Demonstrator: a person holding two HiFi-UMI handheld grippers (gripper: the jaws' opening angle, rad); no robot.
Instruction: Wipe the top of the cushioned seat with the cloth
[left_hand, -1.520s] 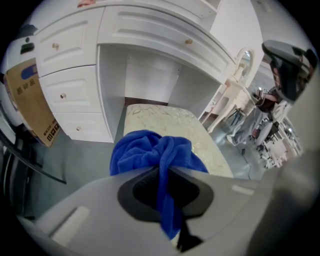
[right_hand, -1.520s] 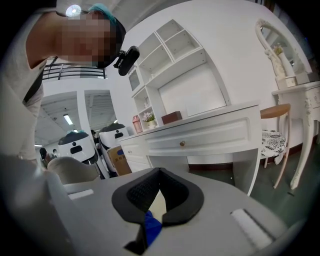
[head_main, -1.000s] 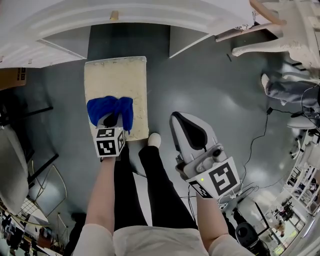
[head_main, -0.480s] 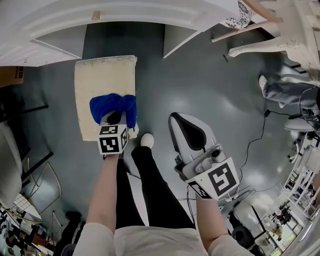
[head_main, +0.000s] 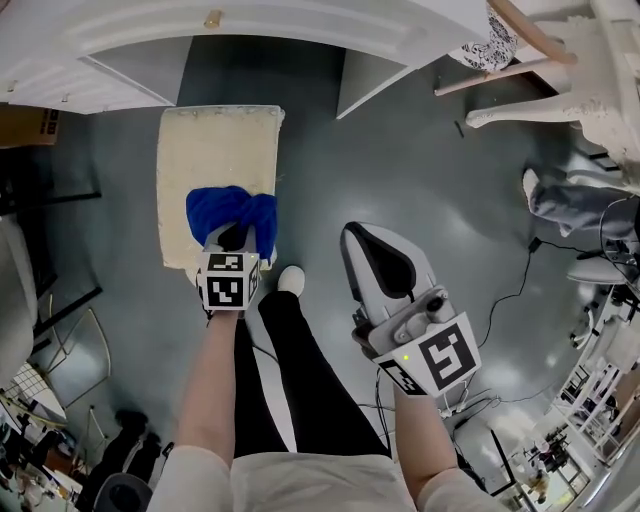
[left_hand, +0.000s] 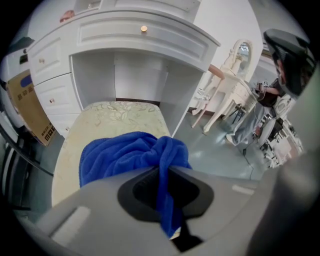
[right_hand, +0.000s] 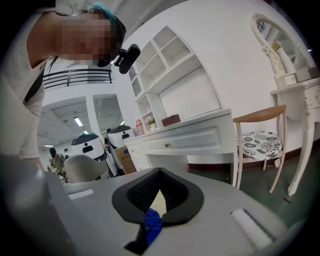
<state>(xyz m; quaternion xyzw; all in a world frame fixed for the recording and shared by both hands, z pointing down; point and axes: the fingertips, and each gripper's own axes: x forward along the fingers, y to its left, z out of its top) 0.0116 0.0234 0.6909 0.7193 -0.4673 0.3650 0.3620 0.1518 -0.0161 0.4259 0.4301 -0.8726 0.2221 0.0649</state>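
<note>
Far left: a cardboard box (head_main: 25, 125) sits against the white desk (head_main: 250, 25).

Seat: the cushioned seat (head_main: 215, 160) stands on the grey floor (head_main: 430, 170), its far end just under the desk's open bay. The top is cream with a faint leaf pattern.

Cloth: the blue cloth (head_main: 230, 212) lies bunched on the near half of the seat top, toward its right edge.

Left gripper (head_main: 230, 238): your jaws are clamped on 1 fold of the cloth. In the left gripper view the fold runs down between the 2 pads, and the rest spreads over the cushion ahead.

Centre: your white shoe (head_main: 290, 279) is on the floor just beside the seat's near right corner.

Right gripper (head_main: 354, 237): you hold it well apart from the seat, over bare floor. Its jaw tips meet and nothing is gripped.

Far right: a wooden chair (head_main: 500, 45) with a patterned cushion stands beside the desk.
</note>
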